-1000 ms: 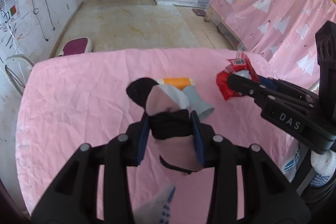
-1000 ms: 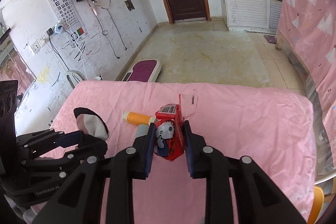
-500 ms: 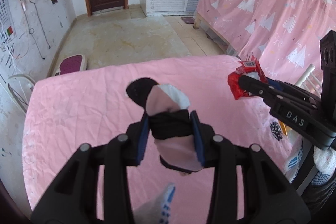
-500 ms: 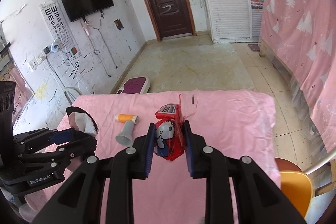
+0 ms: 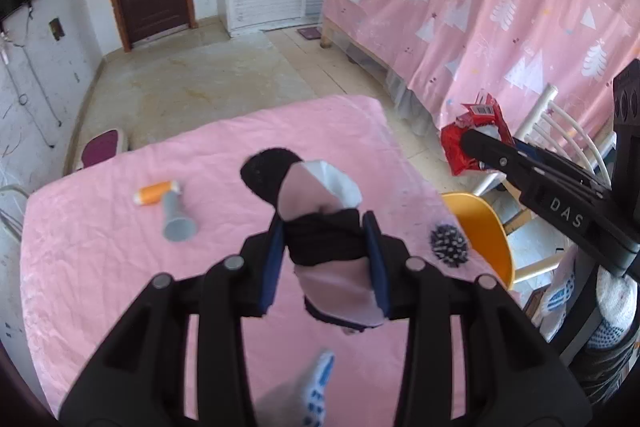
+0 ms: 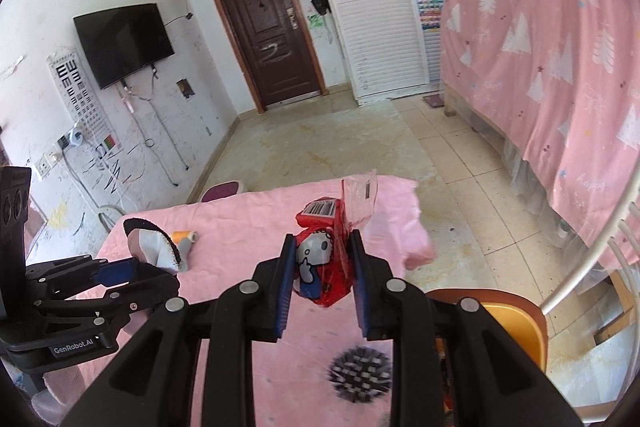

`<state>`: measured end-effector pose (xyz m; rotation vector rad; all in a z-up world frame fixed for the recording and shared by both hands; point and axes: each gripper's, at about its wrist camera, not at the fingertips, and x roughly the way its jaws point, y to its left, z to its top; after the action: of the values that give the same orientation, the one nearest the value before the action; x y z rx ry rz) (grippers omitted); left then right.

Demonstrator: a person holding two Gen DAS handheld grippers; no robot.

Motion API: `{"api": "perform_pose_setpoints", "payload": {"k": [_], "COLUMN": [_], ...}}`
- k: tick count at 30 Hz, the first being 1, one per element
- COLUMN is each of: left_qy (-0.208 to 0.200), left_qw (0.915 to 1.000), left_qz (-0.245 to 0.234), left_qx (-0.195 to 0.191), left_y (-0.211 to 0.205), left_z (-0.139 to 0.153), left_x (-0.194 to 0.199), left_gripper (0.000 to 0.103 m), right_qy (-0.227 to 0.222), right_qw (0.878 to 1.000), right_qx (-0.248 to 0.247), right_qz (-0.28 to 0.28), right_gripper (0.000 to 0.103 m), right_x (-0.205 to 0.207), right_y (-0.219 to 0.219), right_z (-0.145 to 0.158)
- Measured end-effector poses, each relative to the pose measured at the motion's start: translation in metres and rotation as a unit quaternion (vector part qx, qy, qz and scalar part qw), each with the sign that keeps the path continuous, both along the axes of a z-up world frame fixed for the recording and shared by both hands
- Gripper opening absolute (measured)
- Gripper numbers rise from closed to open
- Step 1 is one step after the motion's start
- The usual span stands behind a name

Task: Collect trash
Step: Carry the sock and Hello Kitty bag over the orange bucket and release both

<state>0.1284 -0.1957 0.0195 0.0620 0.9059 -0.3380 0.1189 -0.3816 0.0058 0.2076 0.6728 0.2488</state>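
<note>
Both hands have swung right across the pink-covered bench (image 5: 100, 267) since a second ago, so the orange chair (image 6: 516, 311) and the floor at the bench's right edge now show where only cloth did

Nearest in the left wrist view, the left gripper (image 5: 326, 259) has its jaws narrowed around a bunched black, pink and white sock (image 5: 320, 227), which sticks out past the pads on both sides. In its own view the right gripper (image 6: 322, 267) has its jaws clamped nearly shut on a red snack wrapper (image 6: 324, 255), with a clear strip standing up behind it. A spiky black-and-white ball (image 6: 360, 371) lies on the cloth just below those jaws, near the right edge. Farther left, an orange thread spool (image 5: 154, 193) and a grey funnel-shaped piece (image 5: 176, 219) lie touching, not yet picked up

No bin shows in either view. The carry looks best done with both grips kept firm and the soft loads held clear of the bench edge and chair, opening only when each is over the container
</note>
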Motion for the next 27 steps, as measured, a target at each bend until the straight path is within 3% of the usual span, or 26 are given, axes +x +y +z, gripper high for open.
{"api": "perform_pose_setpoints", "payload": {"k": [11,23,24,27], "left_qy": [0.017,0.052,0.054,0.056], "left_qw": [0.9977,0.9929,0.9924,0.9926], "left_qz": [-0.065,-0.106,-0.109,-0.107], "left_qx": [-0.003,-0.016,-0.018,-0.019], "left_y": [-0.082,-0.161,-0.166,-0.176], "left_z": [-0.010,-0.031,-0.033,-0.037], "left_x": [0.000,0.014,0.014,0.014], "left_gripper": [0.036,0.036,0.038,0.060], "right_qy": [-0.002,-0.007,-0.006,-0.001], "right_qw": [0.998,0.993,0.993,0.993], "right_qx": [0.012,0.027,0.027,0.030], "right_qz": [-0.062,-0.110,-0.112,-0.118], "right_gripper": [0.016,0.016,0.016,0.016], "right_x": [-0.032,-0.051,-0.052,-0.055], "right_y": [-0.087,-0.137,-0.139,-0.146], "right_z": [-0.016,-0.027,-0.028,-0.034]}}
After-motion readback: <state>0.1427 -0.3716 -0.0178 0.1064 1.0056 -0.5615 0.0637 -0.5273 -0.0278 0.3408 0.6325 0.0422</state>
